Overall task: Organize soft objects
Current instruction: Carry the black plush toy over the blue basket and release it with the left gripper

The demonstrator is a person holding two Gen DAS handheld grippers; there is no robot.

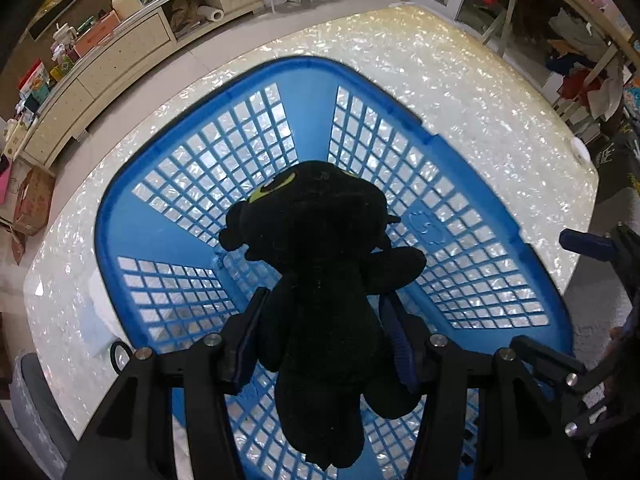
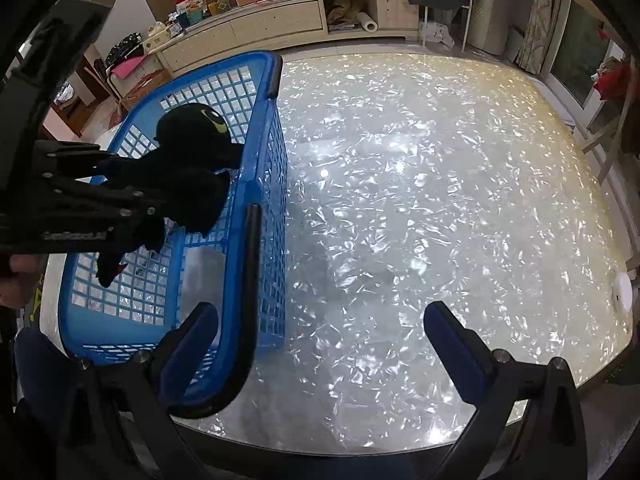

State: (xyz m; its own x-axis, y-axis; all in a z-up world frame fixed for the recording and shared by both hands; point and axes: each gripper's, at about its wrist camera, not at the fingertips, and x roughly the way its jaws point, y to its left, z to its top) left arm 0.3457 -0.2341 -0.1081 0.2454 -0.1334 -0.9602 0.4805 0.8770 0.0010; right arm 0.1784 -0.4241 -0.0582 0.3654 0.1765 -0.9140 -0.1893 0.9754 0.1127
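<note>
My left gripper (image 1: pixel 320 320) is shut on a black plush toy (image 1: pixel 320 280) with yellow-green eyes and holds it by the body above the open blue plastic basket (image 1: pixel 168 184). The right wrist view shows the same toy (image 2: pixel 192 168) hanging over the basket (image 2: pixel 264 184), held by the left gripper (image 2: pixel 132 196). My right gripper (image 2: pixel 320 332) is open and empty, low over the table beside the basket's near right corner. One right fingertip (image 1: pixel 584 244) shows at the right edge of the left wrist view.
The basket stands on a shiny pearl-patterned table (image 2: pixel 440 200). A small white round object (image 2: pixel 622 292) lies near the table's right edge. A long cream cabinet (image 2: pixel 280 20) with clutter stands behind. A clothes rack (image 1: pixel 580 40) stands at the far right.
</note>
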